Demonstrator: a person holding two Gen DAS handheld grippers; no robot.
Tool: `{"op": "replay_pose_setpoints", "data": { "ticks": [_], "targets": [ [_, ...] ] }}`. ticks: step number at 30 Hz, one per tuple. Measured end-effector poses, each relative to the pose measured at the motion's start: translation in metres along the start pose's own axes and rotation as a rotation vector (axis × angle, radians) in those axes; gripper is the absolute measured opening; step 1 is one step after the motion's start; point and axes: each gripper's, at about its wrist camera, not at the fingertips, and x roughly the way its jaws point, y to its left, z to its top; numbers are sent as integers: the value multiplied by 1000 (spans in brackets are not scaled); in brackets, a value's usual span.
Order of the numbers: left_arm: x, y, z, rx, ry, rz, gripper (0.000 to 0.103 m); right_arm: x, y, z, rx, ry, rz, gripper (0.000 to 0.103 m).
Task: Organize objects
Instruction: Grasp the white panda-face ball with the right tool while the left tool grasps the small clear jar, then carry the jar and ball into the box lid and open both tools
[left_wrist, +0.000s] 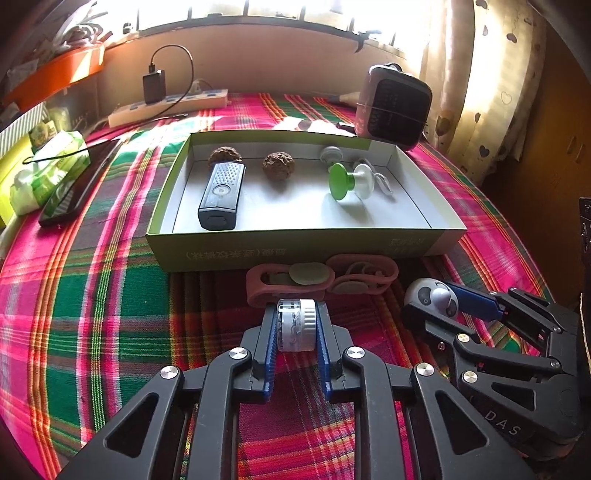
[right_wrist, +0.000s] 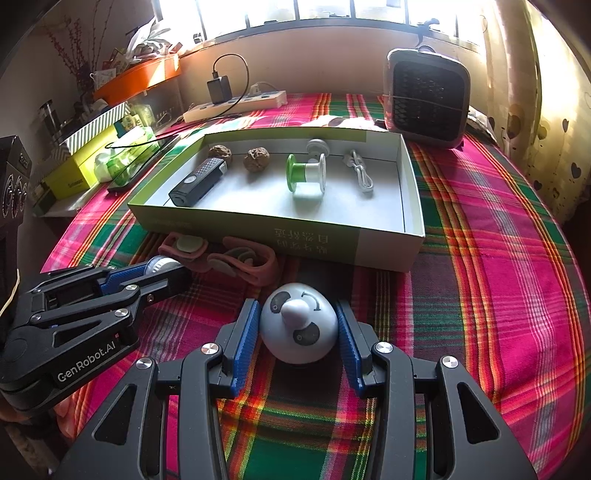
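My left gripper (left_wrist: 296, 325) is shut on a small white jar (left_wrist: 296, 324) lying on its side, low over the plaid cloth; it also shows in the right wrist view (right_wrist: 162, 266). My right gripper (right_wrist: 297, 325) is shut on a white panda-faced ball (right_wrist: 298, 325), which also shows in the left wrist view (left_wrist: 432, 295). An open cardboard box (left_wrist: 295, 249) just beyond holds a black remote-like device (left_wrist: 221, 195), two walnuts (left_wrist: 279, 165), a green-and-white spool (left_wrist: 349, 181) and a white cable (right_wrist: 360, 173). A pink strap (left_wrist: 317, 278) lies between the grippers and the box.
A small heater (right_wrist: 426, 96) stands at the back right. A power strip with a charger (left_wrist: 168, 103) lies by the back wall. A phone (left_wrist: 74, 188), a green packet (left_wrist: 48, 166) and boxes sit at the left. A curtain (left_wrist: 491, 74) hangs at the right.
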Motion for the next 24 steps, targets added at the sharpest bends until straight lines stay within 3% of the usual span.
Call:
{"op": "replay_pose_setpoints", "data": {
  "ticks": [24],
  "targets": [
    [-13,0,2,3,-25,-10,17,-4,-3,0,7,-20,6,43]
  ]
}}
